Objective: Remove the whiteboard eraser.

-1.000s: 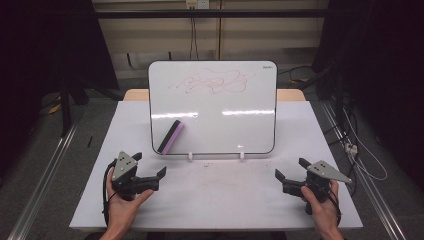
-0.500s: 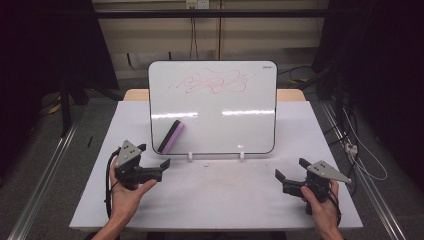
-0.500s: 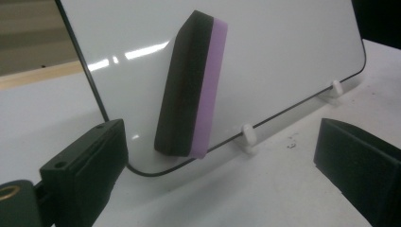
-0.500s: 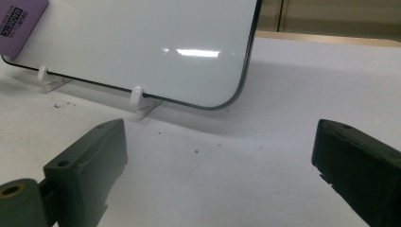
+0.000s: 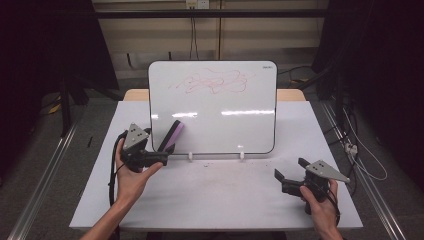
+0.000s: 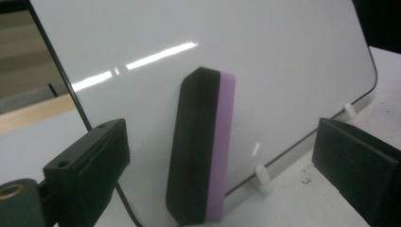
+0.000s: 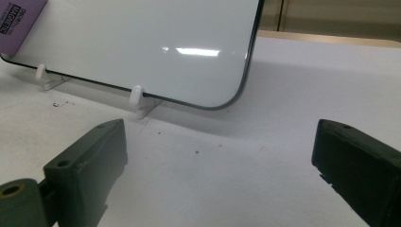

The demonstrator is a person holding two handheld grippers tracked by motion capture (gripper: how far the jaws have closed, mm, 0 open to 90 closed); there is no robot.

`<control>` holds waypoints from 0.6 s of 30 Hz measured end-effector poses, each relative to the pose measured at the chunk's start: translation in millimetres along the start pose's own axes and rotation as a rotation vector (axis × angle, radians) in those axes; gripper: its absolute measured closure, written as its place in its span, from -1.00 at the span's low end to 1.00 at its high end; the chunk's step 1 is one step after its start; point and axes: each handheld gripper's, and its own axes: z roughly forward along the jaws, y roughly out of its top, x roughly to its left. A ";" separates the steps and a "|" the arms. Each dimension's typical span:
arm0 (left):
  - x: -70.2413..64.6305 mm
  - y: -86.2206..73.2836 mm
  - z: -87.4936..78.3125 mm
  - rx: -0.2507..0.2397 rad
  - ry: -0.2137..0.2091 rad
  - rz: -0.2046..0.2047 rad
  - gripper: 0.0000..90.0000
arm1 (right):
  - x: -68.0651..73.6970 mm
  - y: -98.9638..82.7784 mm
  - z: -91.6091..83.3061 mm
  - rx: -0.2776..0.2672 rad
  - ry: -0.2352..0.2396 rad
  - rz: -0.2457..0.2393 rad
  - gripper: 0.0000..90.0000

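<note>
Left gripper (image 6: pixel 215 189): jaws wide, empty | eraser (image 6: pixel 201 146): likely light, soft; pinch its long flat sides | right gripper (image 7: pixel 217 184): open, empty, idle

Ahead of the right gripper (image 7: pixel 217 182), the eraser (image 7: pixel 19 21) was cut off by the frame's upper-left corner, its label print too blurred to read. The whiteboard (image 7: pixel 142 42) ran past the top edge.

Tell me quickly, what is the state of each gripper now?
Left gripper: open, jaws either side of the purple eraser on the whiteboard, not gripping it.
Right gripper: open, holding nothing.
</note>
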 end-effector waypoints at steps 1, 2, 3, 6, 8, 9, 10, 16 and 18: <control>-0.4 3.1 1.9 0.006 0.013 0.011 -0.88 | 0.1 -0.1 0.5 0.001 0.001 -0.001 -0.90; -0.8 6.0 4.2 0.001 0.016 0.014 -0.87 | 0.4 -0.1 1.0 0.003 0.002 0.002 -0.90; -0.7 9.3 5.9 0.007 0.023 0.031 -0.85 | 0.5 -0.1 1.1 0.004 0.000 0.000 -0.90; -2.3 15.2 10.5 0.003 0.050 0.058 -0.84 | 0.9 0.0 0.7 0.002 -0.001 0.000 -0.90; -4.3 15.6 13.9 0.012 0.064 0.070 -0.84 | 0.4 -0.1 0.3 0.002 -0.002 -0.002 -0.90; -4.5 14.9 15.3 0.021 0.066 0.081 -0.83 | 0.1 -0.1 0.3 0.002 -0.002 -0.003 -0.90; -5.0 13.6 16.3 0.037 0.069 0.081 -0.81 | 0.0 0.0 0.1 0.002 -0.002 -0.001 -0.90; -6.4 2.9 20.0 0.078 0.107 0.084 -0.75 | 0.7 0.0 -0.2 0.003 0.000 -0.004 -0.90; -6.8 1.1 21.5 0.097 0.120 0.101 -0.72 | 1.3 0.0 -0.1 0.003 0.003 -0.006 -0.90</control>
